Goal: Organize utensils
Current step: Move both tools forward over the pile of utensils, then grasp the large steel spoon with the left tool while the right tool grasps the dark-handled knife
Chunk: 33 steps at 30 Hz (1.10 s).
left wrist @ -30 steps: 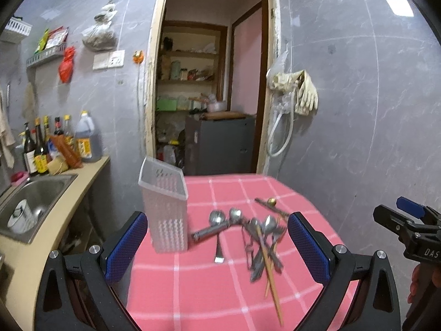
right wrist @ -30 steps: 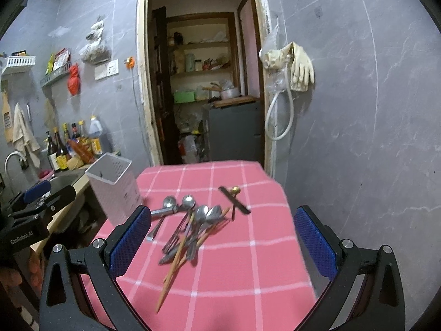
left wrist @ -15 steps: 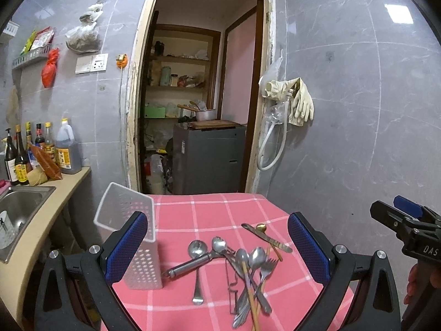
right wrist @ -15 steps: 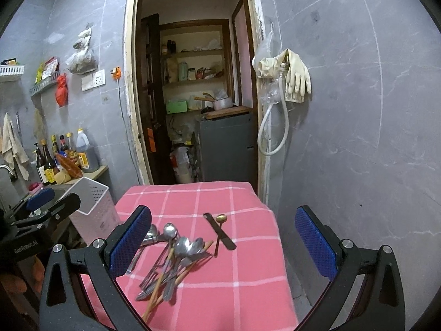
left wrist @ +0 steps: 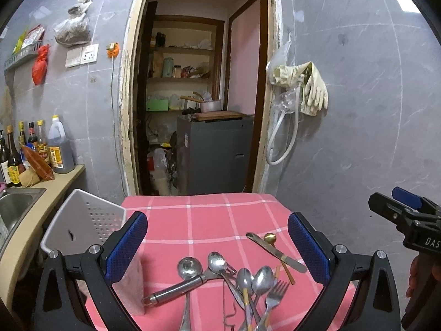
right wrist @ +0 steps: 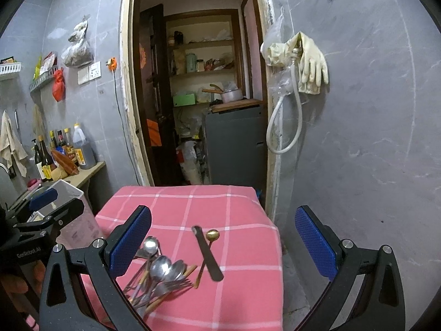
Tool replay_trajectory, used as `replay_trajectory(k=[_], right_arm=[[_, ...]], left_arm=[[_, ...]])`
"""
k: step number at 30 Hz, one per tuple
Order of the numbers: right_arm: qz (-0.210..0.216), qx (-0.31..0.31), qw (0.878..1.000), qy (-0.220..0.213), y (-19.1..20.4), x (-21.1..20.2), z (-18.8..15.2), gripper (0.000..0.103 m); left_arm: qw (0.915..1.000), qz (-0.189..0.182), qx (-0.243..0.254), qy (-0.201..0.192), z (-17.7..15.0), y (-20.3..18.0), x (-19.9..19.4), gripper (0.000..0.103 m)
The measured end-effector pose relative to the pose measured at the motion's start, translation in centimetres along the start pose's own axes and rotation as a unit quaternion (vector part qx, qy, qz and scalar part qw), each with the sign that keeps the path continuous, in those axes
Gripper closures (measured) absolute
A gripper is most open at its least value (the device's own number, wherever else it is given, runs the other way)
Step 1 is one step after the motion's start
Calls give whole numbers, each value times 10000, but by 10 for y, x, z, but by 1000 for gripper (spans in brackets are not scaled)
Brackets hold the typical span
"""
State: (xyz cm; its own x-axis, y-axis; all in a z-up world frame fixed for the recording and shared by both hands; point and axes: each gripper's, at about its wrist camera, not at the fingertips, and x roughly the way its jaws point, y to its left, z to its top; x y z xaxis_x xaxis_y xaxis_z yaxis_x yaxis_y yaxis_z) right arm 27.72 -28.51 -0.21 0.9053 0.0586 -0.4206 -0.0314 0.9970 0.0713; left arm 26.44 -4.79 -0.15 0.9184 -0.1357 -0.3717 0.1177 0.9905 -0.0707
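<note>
A heap of metal spoons and forks [left wrist: 248, 284] lies on the pink checked tablecloth [left wrist: 209, 220], low in the left wrist view. A butter knife [left wrist: 275, 251] and a small gold spoon [left wrist: 270, 238] lie apart to the right. A white perforated utensil holder [left wrist: 85, 223] stands at the table's left edge. My left gripper [left wrist: 217, 245] is open above the heap, holding nothing. My right gripper [right wrist: 223, 240] is open too, above the knife [right wrist: 208, 253] and gold spoon [right wrist: 212, 234], with the heap [right wrist: 160, 278] by its left finger. Each gripper shows at the other view's edge.
A counter with a steel sink [left wrist: 13, 209] and several sauce bottles [left wrist: 33, 149] runs along the left. Behind the table an open doorway shows a grey cabinet [left wrist: 215, 151] and shelves. Rubber gloves [left wrist: 311, 91] and a hose hang on the grey wall to the right.
Both grippers have tilted up and drawn back: the table and utensils have slid down in both views, and more of the doorway and wall shows. Both stay open and empty.
</note>
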Motion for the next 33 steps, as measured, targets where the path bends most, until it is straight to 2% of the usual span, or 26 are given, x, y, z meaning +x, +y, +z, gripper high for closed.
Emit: replay_trajectory(k=[8,14,15,17,19,20,22,27,29,33], right_arm=[[488,69,9973,536,-28,71,-9,1],[927,172,9908,971,-40,126,-26,3],[1002,190,9891,1057,-40,133,-30,5],[1168,209,9848,1265,-38,150,-37,22],[1364,216,9795,1467,-36,165,-44,31],[1473,203,9767,1548,-34,172,-47,38],[1662,86,9703,1756,-25,189,-51,46],[2029,-187,9573,2051,-1,215,-60,60],[2132,-297,9528,2140,11,223,-62,68],[2241,-569,9442,2345,27,238,-64,71]], left_arm=[[9990,-54,67,447,-6,-4,50,1],[9942,140,-268,1036,-24,2,96,1],[9933,212,-310,1090,-27,3,101,1],[9918,337,-370,1179,-32,4,111,1],[9881,554,-420,1374,-39,5,123,2],[9856,652,-462,1491,-43,7,129,4],[9811,788,-542,1684,-48,11,139,16],[9674,1088,-805,2139,-64,26,158,32],[9639,1147,-856,2247,-70,28,162,34],[9579,1178,-990,2424,-77,34,171,39]])
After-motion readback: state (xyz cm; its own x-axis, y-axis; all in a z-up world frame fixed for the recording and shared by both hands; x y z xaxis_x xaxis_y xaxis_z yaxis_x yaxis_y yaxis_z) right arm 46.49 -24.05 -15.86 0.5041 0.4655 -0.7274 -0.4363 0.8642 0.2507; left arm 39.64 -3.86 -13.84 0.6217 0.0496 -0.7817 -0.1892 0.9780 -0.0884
